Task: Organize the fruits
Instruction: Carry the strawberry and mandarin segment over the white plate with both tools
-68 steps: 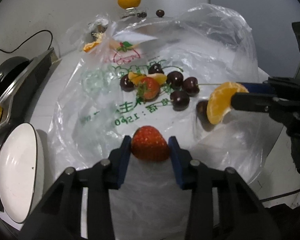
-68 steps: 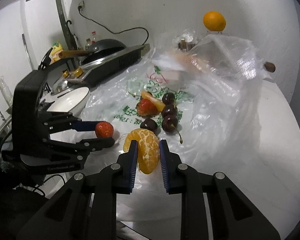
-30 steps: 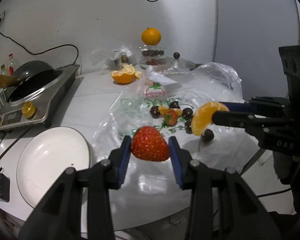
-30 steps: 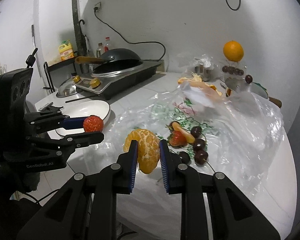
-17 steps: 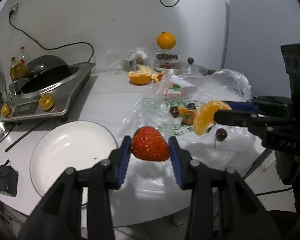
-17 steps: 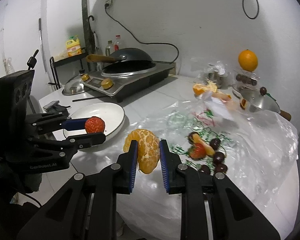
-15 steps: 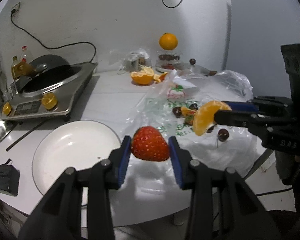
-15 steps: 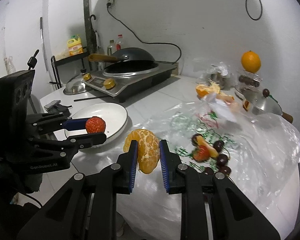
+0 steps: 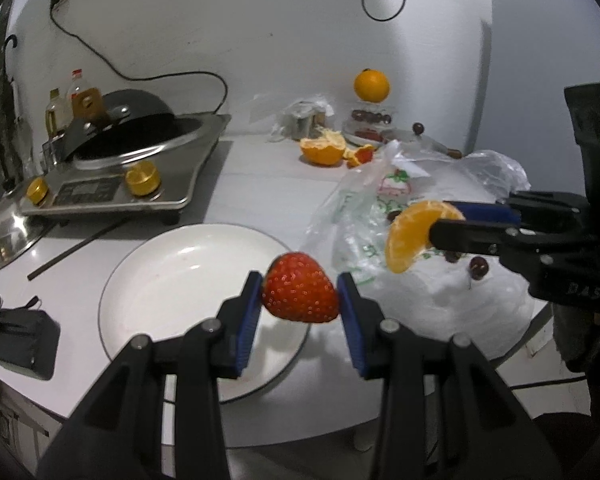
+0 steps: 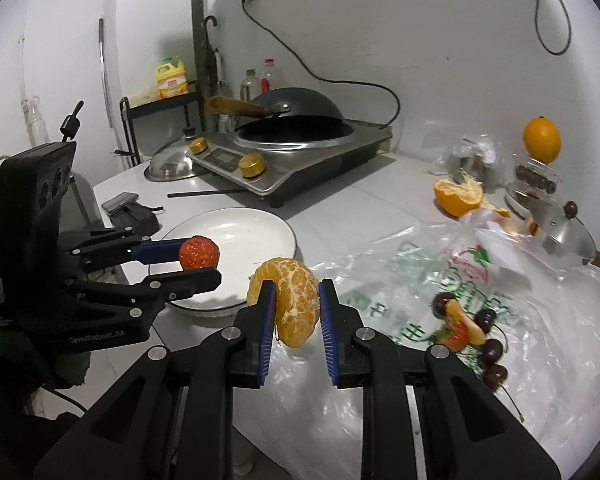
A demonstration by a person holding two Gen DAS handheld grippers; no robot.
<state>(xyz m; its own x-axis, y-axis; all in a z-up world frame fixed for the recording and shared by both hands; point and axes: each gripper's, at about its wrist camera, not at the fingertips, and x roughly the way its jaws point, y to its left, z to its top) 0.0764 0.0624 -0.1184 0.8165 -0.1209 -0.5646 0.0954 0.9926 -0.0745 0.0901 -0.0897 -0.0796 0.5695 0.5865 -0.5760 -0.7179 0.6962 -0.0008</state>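
Note:
My left gripper (image 9: 300, 294) is shut on a red strawberry (image 9: 299, 287), held in the air over the near right rim of a white plate (image 9: 172, 280). The right gripper (image 10: 297, 304) is shut on a peeled orange piece (image 10: 290, 300), just right of the same plate (image 10: 236, 232) and above the edge of a clear plastic bag (image 10: 480, 320). Each gripper shows in the other's view: the right one (image 9: 432, 226) with its orange piece (image 9: 414, 238), the left one (image 10: 204, 260) with the strawberry (image 10: 199, 253). Several cherries, a strawberry and orange slices (image 10: 466, 332) lie on the bag.
An induction cooker with a dark wok (image 9: 132, 160) stands at the back left, a steel lid (image 9: 4, 236) beside it. A black chopstick (image 9: 76, 250) and a phone on a black pouch (image 9: 16, 332) lie near the plate. A whole orange (image 9: 371, 85), orange peel (image 9: 324, 150) and a pot lid (image 10: 560, 232) sit at the back.
Both grippers have travelled left with their fruit, away from the bag. The plate has come from the left edge to under the strawberry. Neither grip has altered.

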